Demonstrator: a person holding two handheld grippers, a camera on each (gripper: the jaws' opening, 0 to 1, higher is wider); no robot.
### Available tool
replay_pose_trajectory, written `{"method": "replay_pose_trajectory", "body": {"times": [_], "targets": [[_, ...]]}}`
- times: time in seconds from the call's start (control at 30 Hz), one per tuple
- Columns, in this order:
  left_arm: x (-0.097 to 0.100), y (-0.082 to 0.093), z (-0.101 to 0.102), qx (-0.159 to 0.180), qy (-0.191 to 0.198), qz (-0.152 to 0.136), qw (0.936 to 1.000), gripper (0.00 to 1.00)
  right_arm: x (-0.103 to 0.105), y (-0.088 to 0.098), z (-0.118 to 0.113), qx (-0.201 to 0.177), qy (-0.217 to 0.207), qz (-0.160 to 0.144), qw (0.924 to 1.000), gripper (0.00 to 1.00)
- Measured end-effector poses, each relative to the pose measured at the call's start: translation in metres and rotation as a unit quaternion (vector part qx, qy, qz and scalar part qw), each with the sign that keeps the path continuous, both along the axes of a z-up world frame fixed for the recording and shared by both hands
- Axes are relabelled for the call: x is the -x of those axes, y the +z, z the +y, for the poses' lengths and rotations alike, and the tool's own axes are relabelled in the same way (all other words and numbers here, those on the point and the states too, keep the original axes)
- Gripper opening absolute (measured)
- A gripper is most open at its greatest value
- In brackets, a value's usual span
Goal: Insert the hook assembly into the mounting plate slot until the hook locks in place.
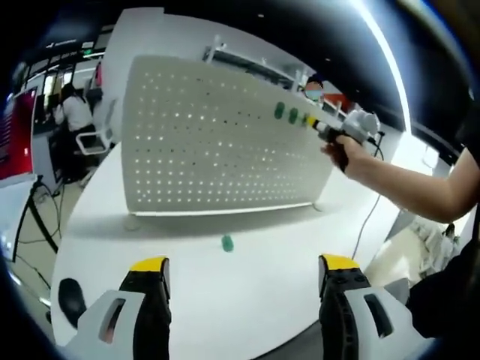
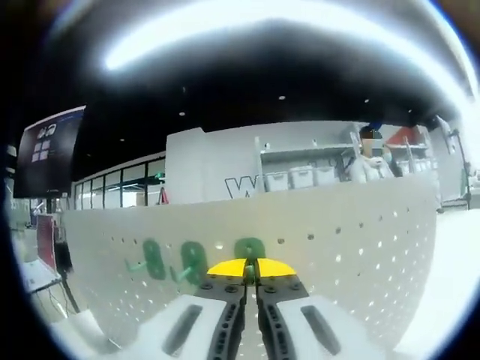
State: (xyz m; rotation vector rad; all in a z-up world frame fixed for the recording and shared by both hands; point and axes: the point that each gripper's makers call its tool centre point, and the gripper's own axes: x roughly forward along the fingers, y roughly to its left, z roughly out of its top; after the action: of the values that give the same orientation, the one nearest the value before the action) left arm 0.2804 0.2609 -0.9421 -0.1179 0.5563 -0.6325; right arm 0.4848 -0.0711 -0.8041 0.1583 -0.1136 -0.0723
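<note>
- Left gripper view: the left claw point(image 1: 244, 274) hangs spread over the white worktop point(image 1: 262, 300), gripping nothing; one loose green hook point(image 1: 227, 242) lies on the worktop just before the pegboard point(image 1: 217, 142).
- The pegboard stands upright on the worktop, with green hooks point(image 1: 286, 113) already seated near its upper right part.
- The right claw point(image 1: 319, 127), held in a hand point(image 1: 341, 150), is up against the board just beside those hooks.
- Right gripper view: the right claw point(image 2: 251, 271) is pressed together at the board point(image 2: 360, 240), a green hook point(image 2: 249, 249) right at its tips; whether it pinches that hook I cannot tell.
- Step, as I judge it: seating a hook in the board.
- Next calls for a firm push until it locks, then fetching the loose hook.
</note>
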Motion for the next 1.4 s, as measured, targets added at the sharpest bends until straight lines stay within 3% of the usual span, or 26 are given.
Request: {"method": "replay_pose_trajectory", "body": {"times": [0.03,0.07,0.23,0.3,0.47,0.6,0.67,0.73,0.87,0.9,1.03,1.07,1.2,1.23,1.4], "targets": [[0.001,-0.001,0.0,-0.002,0.0,0.0,1.0,0.83,0.002,-0.004,0.001,-0.031,0.007,0.019,0.9993,0.01],[0.002,-0.002,0.001,-0.004,0.0,0.0,1.0,0.83,0.001,-0.001,-0.001,-0.038,0.007,0.013,0.9992,0.01],[0.011,-0.011,0.001,-0.015,-0.009,0.014,0.9997,0.83,0.003,0.0,-0.002,-0.018,0.002,0.021,0.9996,0.09],[0.013,-0.012,0.002,-0.017,-0.009,0.017,0.9997,0.83,0.008,0.011,-0.004,-0.034,0.002,0.001,0.9994,0.13],[0.016,-0.009,0.002,-0.016,-0.008,0.014,0.9997,0.83,0.018,0.053,-0.008,0.009,-0.002,-0.042,0.9991,0.24],[0.017,-0.004,0.003,-0.012,-0.007,0.01,0.9999,0.82,0.028,0.071,-0.011,0.016,0.001,-0.052,0.9985,0.3],[0.018,-0.004,0.003,-0.013,-0.008,0.009,0.9999,0.83,0.032,0.074,0.001,0.025,0.043,-0.051,0.9975,0.27],[0.021,-0.004,0.002,-0.013,-0.01,0.009,0.9998,0.83,0.037,0.07,0.009,0.029,0.062,-0.041,0.9968,0.3],[0.026,-0.005,0.002,-0.014,-0.012,0.012,0.9998,0.83,0.053,0.061,0.021,0.085,0.081,-0.025,0.9927,0.34],[0.029,-0.004,0.002,-0.013,-0.013,0.014,0.9997,0.83,0.059,0.056,0.029,0.102,0.102,-0.023,0.9893,0.34],[0.035,-0.002,0.002,-0.016,-0.021,0.014,0.9996,0.84,0.076,0.021,0.053,0.068,0.167,0.023,0.9833,0.43],[0.036,-0.003,0.004,-0.019,-0.021,0.015,0.9995,0.84,0.079,0.018,0.052,0.073,0.165,0.024,0.9832,0.44],[0.037,-0.003,0.013,-0.019,-0.013,0.017,0.9996,0.83,0.1,-0.011,0.062,0.115,0.201,0.062,0.9707,0.47],[0.036,-0.002,0.014,-0.013,-0.008,0.017,0.9997,0.83,0.105,-0.018,0.065,0.11,0.215,0.073,0.9677,0.49],[0.039,-0.004,0.016,-0.006,-0.005,0.023,0.9997,0.84,0.134,-0.047,0.057,0.147,0.213,0.126,0.9576,0.66]]}}
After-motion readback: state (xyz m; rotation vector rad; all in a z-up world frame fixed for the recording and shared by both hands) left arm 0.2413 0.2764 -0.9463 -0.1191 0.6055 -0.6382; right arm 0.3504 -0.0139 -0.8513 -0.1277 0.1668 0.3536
